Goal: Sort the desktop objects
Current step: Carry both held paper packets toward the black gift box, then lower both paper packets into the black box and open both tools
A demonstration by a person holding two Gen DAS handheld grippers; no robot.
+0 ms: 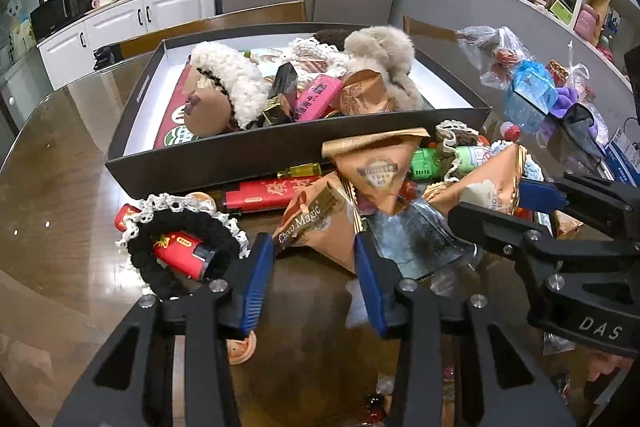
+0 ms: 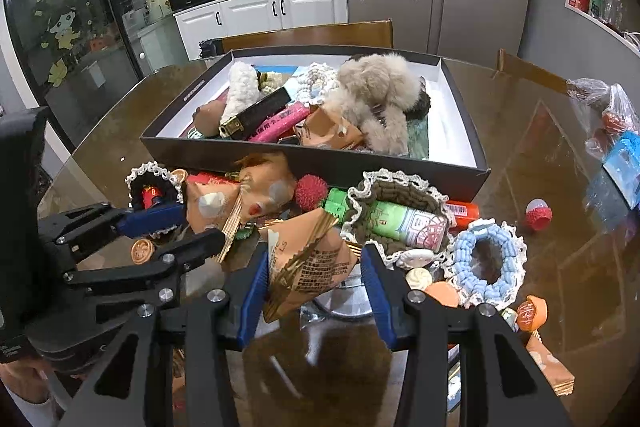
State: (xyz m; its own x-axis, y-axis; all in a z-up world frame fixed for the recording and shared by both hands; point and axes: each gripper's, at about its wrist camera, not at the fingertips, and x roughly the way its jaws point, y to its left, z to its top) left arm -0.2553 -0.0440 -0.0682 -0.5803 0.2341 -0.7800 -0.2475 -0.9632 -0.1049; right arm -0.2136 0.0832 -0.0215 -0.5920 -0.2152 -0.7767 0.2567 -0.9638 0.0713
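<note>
- The left claw (image 1: 314, 259) grips a tan "Choco Magic" snack packet (image 1: 316, 227) at the pile's near edge; the right claw (image 2: 314, 277) grips another tan foil packet (image 2: 310, 261).
- Only the right view shows a blue crocheted ring (image 2: 486, 259).
- The black shallow box (image 2: 304, 157) holds a beige fluffy toy (image 2: 376, 95) and a pink bar (image 2: 280, 125).
- The glossy brown worktop (image 1: 60, 163) lies bare to the left.

Left hand-held gripper (image 1: 316, 255) pads flank Choco Magic packet (image 1: 316, 227); black box (image 1: 280, 151) behind.
</note>
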